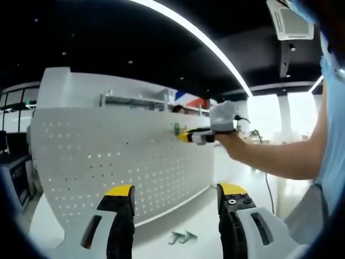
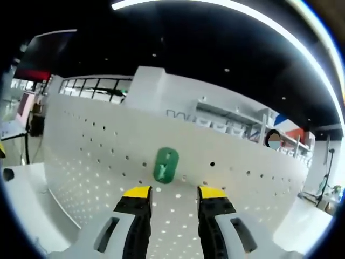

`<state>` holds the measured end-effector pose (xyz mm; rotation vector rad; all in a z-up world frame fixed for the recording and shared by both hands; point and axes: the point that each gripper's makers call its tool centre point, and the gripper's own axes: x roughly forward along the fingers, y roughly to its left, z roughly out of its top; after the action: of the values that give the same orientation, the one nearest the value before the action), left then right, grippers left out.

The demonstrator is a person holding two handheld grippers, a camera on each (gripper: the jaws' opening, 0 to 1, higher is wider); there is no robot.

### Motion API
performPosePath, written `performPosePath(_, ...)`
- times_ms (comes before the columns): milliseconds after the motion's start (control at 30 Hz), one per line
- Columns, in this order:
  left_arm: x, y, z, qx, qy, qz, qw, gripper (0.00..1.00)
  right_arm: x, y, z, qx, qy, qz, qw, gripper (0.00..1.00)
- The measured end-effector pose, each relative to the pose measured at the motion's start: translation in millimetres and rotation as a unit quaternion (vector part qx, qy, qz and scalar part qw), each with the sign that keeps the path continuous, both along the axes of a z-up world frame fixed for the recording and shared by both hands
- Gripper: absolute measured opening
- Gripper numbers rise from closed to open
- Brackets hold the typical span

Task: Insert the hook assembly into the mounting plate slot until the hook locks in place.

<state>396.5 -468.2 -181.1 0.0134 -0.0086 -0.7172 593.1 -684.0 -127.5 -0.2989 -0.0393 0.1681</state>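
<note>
In the left gripper view, the left gripper (image 1: 175, 197) rises from the bottom edge with its yellow-tipped jaws spread wide and nothing between them. Just beyond the jaws, two small grey-green hooks (image 1: 183, 237) lie side by side on the white table (image 1: 183, 216), near the foot of the pegboard (image 1: 108, 156). The pegboard stands upright across the table, its white face dotted with rows of holes. Farther along it, the right gripper (image 1: 186, 136) comes in from the right, held by a person's hand with a bare forearm (image 1: 269, 159) behind it. Its yellow tips sit right at a small green hook (image 1: 176, 128) on the board's upper part; from this angle I cannot tell whether they touch it.

The right gripper view gives the close look the other lacks. The right gripper (image 2: 173, 192) points straight at the pegboard (image 2: 97, 156), jaws parted and gripping nothing. The green hook (image 2: 165, 165) sits flat against the board just above and between the tips, upright, with a slot down its middle. A gap shows between it and both jaws, so it is free of them. Whether it is locked into the board cannot be judged. To the left, the white table (image 2: 27, 189) runs along the board's foot. Behind the board's top edge stand white shelves (image 2: 226, 116) and windows under a dark ceiling with a long light strip (image 2: 242, 13).
</note>
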Motion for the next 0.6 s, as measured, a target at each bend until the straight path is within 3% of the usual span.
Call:
performPosePath(333, -2.5, 4, 0.9, 0.000, -0.001, 0.005, 1.0000, 0.63, -7, -3, -1.8, -0.004, -0.005, 0.000, 1.0000, 0.48)
performPosePath(600, -3.8, 7, 0.7, 0.003, -0.001, 0.009, 1.0000, 0.63, -13, -1, -0.6, -0.001, -0.009, 0.005, 0.9999, 0.50)
